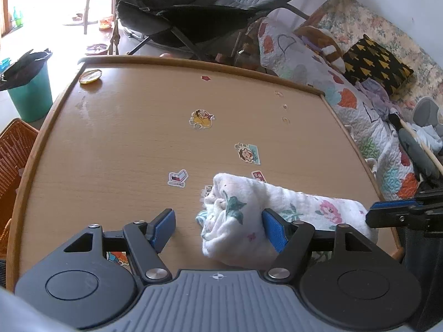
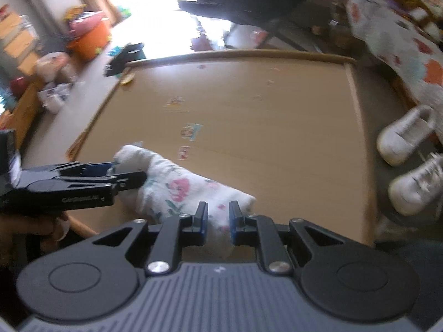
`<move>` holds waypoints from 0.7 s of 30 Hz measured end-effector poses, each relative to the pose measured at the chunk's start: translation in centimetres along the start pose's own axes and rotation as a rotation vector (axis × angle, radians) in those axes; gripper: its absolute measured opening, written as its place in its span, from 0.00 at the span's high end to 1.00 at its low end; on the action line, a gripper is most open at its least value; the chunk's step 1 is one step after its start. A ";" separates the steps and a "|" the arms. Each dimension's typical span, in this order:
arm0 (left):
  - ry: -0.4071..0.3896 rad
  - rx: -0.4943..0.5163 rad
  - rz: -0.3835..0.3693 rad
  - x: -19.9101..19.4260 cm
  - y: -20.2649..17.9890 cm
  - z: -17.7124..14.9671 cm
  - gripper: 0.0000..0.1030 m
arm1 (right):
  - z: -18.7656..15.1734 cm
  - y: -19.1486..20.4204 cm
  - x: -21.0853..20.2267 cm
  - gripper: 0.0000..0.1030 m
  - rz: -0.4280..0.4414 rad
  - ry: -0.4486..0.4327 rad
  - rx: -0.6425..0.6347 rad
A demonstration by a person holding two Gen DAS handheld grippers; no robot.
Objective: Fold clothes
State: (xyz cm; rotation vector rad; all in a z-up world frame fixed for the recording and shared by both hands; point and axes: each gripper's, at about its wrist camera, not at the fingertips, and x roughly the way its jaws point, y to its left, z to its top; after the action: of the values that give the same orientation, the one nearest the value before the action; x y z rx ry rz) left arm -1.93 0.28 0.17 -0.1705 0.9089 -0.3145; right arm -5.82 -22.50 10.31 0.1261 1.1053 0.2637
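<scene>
Your left gripper [image 1: 218,228] has its jaws wide apart around the near end of the floral cloth [image 1: 277,215], one pad brushing it but nothing clamped. Your right gripper [image 2: 218,222] has its jaws narrowly apart with the cloth's other end between them; whether they pinch it is unclear. The cloth lies bunched in a loose roll at the near edge of the wooden table [image 1: 124,138], so lifting it on a weak one-sided hold could let it unroll or slide off. Stickers [image 1: 202,119] on the table are cartoons without readable text; the lettering on the left gripper's side, seen from the right wrist, is too blurred to read.
</scene>
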 end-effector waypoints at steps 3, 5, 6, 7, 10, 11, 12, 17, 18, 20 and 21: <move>0.004 0.002 -0.001 0.0 0.0 0.0 0.30 | -0.1 0.1 -0.1 0.84 -0.021 0.009 0.019; 0.006 0.002 -0.003 -0.1 0.0 0.0 0.30 | -0.3 0.2 -0.1 0.82 -0.023 0.010 0.014; 0.006 0.003 -0.003 0.0 0.0 0.0 0.30 | -0.4 0.3 -0.2 0.81 -0.027 0.010 0.013; 0.007 0.003 -0.003 0.0 0.0 0.0 0.30 | -0.5 0.3 -0.3 0.77 -0.033 0.004 0.016; 0.010 0.004 -0.003 0.0 0.0 0.0 0.30 | -0.5 0.4 -0.5 0.62 -0.055 -0.013 0.029; 0.011 0.005 -0.002 0.0 0.0 0.0 0.30 | -0.5 0.4 -0.6 0.60 -0.064 -0.016 0.034; 0.012 0.005 -0.002 0.0 -0.1 0.0 0.30 | -0.5 0.3 -0.7 0.60 -0.069 -0.017 0.041; 0.018 -0.006 0.003 0.0 -0.1 0.1 0.29 | -0.7 -0.6 0.4 0.60 -0.070 0.009 0.083; 0.020 -0.014 0.003 -0.1 -0.1 0.1 0.29 | -0.8 -0.8 1.0 0.60 -0.073 0.020 0.086; 0.024 -0.038 0.001 -0.2 0.0 0.1 0.29 | -1.1 -1.1 2.1 0.60 -0.073 0.037 0.097; 0.022 -0.047 0.001 -0.4 0.0 0.1 0.29 | -1.2 -1.2 2.4 0.60 -0.068 0.041 0.104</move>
State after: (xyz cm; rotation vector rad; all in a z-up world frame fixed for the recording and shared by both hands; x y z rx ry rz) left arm -2.08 0.37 0.50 -0.2098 0.9390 -0.2946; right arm -5.66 -23.04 7.42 0.1754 1.1622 0.1487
